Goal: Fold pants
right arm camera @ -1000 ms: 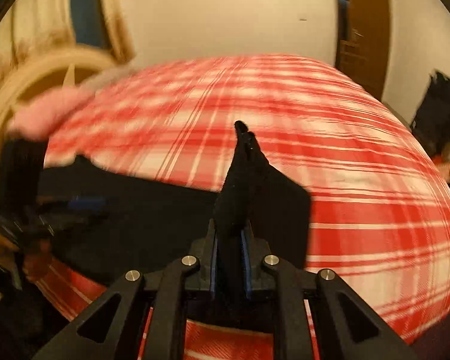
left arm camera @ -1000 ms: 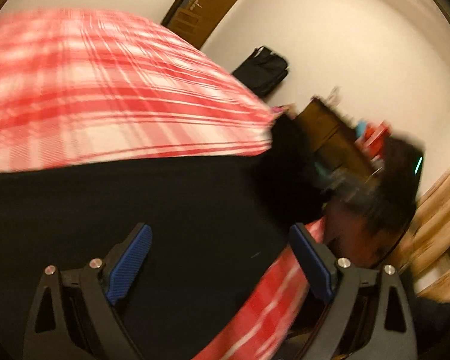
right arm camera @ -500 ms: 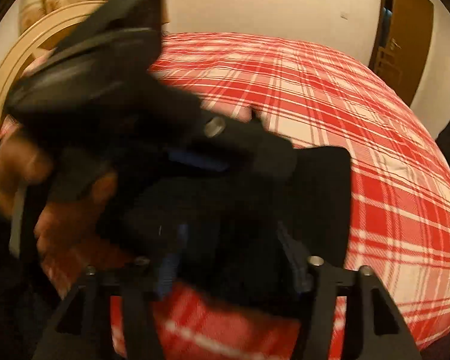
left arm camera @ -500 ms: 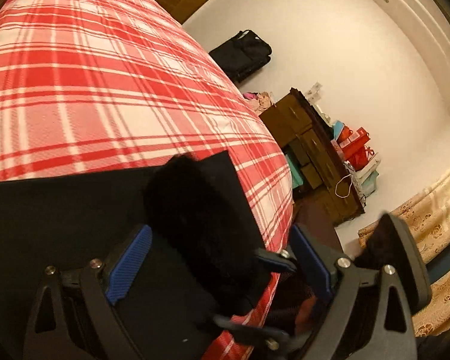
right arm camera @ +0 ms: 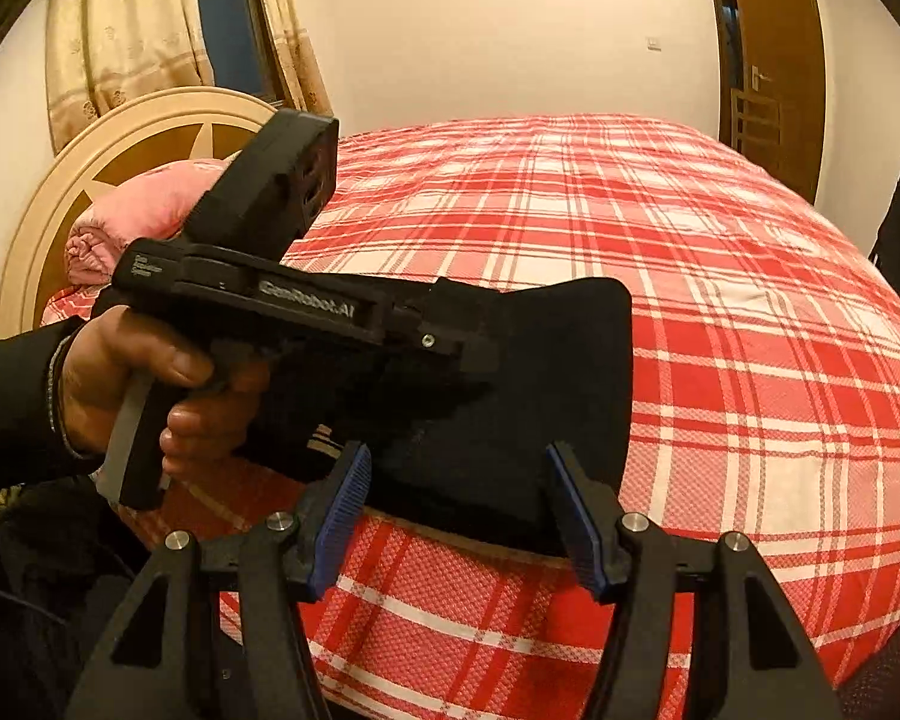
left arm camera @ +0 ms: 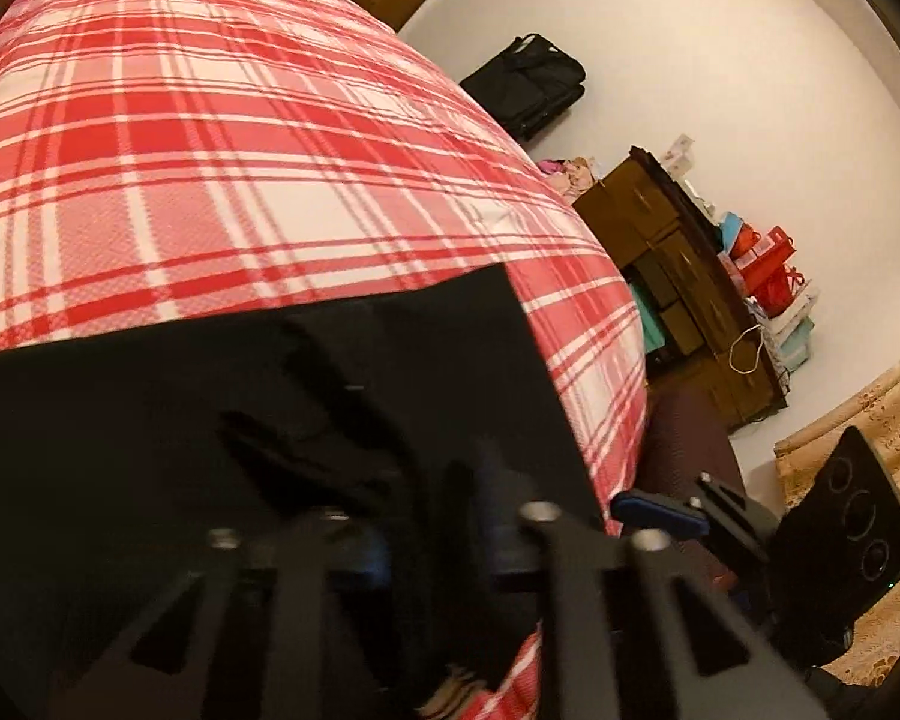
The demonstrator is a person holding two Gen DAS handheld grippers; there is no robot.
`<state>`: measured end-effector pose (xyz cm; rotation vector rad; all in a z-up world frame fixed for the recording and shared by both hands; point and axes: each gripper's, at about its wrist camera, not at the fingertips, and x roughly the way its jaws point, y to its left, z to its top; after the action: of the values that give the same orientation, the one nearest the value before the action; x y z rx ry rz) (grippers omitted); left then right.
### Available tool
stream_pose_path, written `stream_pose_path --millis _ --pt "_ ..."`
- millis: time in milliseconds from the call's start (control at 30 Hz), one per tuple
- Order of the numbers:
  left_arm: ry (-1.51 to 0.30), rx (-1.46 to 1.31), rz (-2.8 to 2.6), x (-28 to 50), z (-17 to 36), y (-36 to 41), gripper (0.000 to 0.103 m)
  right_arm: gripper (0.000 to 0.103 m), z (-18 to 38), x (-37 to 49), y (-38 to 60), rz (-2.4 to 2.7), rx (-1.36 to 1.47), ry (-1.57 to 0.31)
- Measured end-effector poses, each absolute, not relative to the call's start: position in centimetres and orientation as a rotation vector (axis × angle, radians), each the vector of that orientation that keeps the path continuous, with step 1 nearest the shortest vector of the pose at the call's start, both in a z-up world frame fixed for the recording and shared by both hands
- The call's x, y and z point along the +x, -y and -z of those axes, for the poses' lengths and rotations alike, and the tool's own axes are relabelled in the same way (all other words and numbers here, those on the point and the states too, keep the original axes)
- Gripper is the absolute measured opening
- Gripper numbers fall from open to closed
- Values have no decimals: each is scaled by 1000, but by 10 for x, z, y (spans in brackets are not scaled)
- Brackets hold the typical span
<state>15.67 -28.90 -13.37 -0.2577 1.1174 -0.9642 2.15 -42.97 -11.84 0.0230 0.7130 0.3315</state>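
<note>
Pants (right arm camera: 528,396), folded, are laid lengthwise left-to-right across the bed (right arm camera: 720,312) at lower centre; left tool (right arm camera: 450,354) is clamped on them, right tool (right arm camera: 459,510) spread wide, empty.

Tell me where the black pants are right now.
The black pants lie folded on the red plaid bedspread near the bed's front edge in the right wrist view, just beyond the open right gripper, with the left gripper over them.

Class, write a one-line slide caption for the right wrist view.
Open right gripper faces folded black pants on a red plaid bed, left gripper above them.
</note>
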Motion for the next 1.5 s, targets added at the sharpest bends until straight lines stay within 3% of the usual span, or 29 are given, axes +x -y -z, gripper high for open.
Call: stream_pose_path --millis 400,867,1500 --pt "-1062 -184 938 154 109 262 6 61 116 20 431 -362 62 -670" --pt "-1024 -140 815 159 84 175 6 61 118 15 408 -401 15 -666" --pt "-1029 -198 714 155 90 83 6 61 127 17 376 -435 -35 -695"
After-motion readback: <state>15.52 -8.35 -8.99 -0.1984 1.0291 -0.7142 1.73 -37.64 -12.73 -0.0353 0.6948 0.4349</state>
